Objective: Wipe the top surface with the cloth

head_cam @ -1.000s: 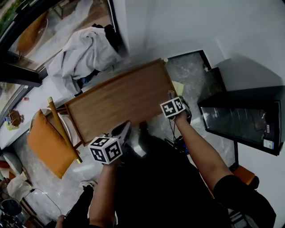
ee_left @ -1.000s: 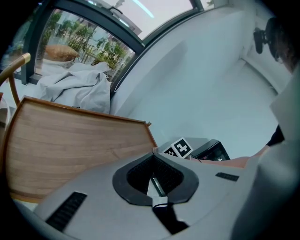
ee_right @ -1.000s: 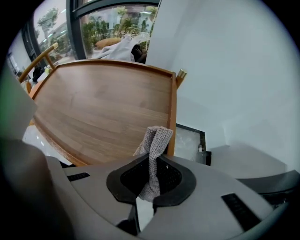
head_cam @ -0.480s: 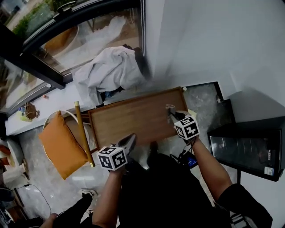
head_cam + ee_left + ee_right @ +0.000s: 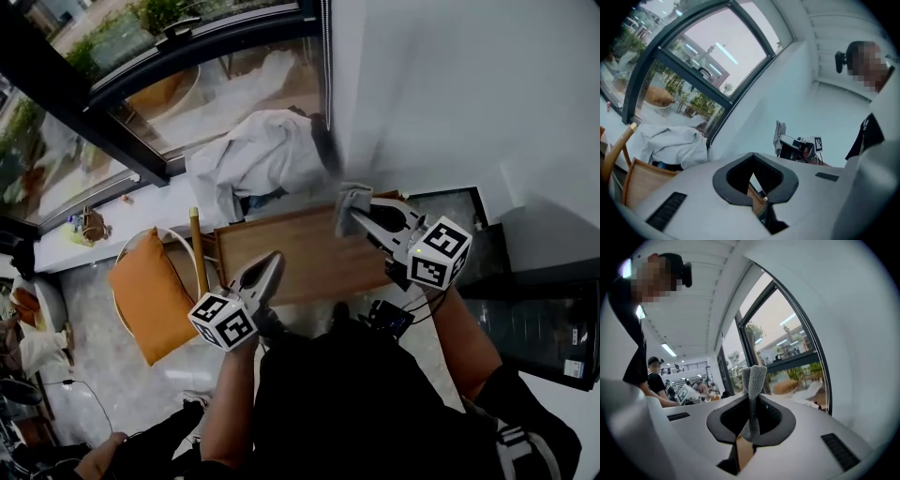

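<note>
The cloth (image 5: 752, 399) is grey, finely knitted. The table top (image 5: 291, 248) is brown wood grain, the cushion (image 5: 150, 295) orange. Cubes (image 5: 223, 321) on the left gripper (image 5: 274, 260) and right gripper (image 5: 356, 216) bear black-and-white square markers.

The bare wooden table top (image 5: 309, 255) gives open room, bounded by a white wall (image 5: 450, 94) behind, heaped white fabric (image 5: 258, 159) at its far-left corner, and a cushioned chair (image 5: 150, 295) left.
</note>
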